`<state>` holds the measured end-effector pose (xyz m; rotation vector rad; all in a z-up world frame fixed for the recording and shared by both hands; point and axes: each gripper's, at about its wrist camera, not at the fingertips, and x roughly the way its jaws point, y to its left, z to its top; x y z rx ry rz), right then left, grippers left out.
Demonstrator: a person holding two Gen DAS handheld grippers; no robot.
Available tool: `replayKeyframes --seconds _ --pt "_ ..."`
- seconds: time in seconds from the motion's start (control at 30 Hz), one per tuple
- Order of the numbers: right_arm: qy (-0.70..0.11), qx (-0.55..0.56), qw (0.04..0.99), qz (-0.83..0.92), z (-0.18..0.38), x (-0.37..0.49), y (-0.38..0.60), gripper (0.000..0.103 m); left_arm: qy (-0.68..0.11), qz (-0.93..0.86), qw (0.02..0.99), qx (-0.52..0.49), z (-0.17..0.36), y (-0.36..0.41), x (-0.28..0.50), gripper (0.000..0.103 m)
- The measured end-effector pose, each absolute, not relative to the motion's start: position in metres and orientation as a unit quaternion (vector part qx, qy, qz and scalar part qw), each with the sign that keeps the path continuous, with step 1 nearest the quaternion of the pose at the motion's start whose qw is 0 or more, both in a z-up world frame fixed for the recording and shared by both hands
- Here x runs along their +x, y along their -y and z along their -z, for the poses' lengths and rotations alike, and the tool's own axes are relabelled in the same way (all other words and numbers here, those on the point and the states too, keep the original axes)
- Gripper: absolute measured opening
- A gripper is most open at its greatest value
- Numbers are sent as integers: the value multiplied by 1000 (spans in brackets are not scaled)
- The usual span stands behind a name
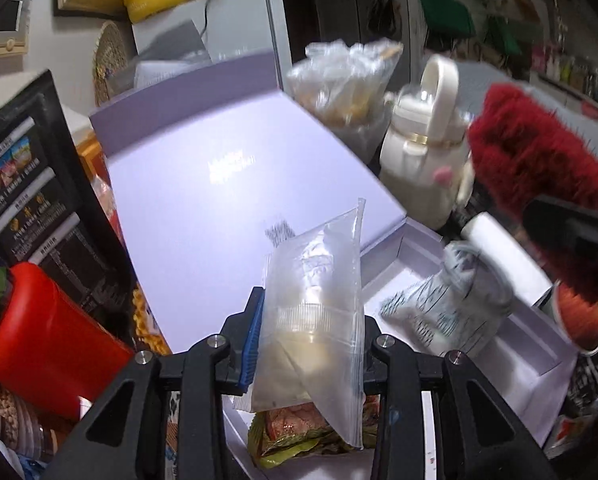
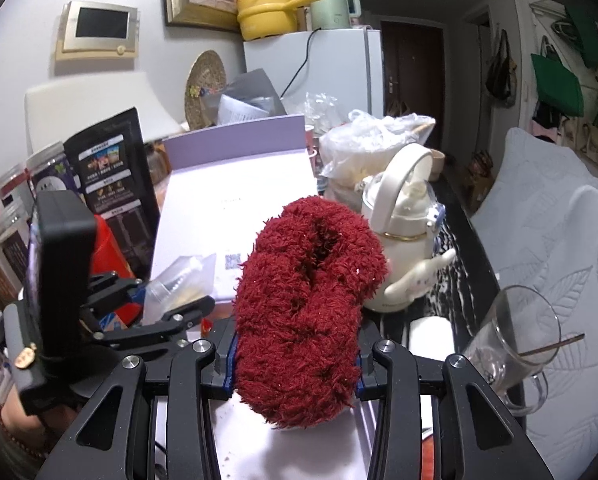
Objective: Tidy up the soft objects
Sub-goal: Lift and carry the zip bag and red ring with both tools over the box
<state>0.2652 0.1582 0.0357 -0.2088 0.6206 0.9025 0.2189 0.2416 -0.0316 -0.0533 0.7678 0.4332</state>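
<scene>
left gripper [image 1: 311,344] jaws clench a clear zip bag [image 1: 319,300]; right gripper [image 2: 295,360] jaws clench a red fuzzy slipper [image 2: 307,300], both above the open white box [image 1: 519,356]. lower each inside before releasing.

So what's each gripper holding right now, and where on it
The left gripper holds a clear zip bag by its lower half. The right gripper holds a fluffy red slipper, clamped across its near end.
</scene>
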Motion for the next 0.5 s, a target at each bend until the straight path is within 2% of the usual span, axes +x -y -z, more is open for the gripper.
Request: replayKeyframes --seconds 0.27,0.5 --pt "-316 -108 835 -439 -23 268 -167 40 -421 -222 879 -20 59 -245 234 34" --pt "-331 -112 826 -442 -15 271 -172 40 -433 -239 869 5 65 -242 239 36"
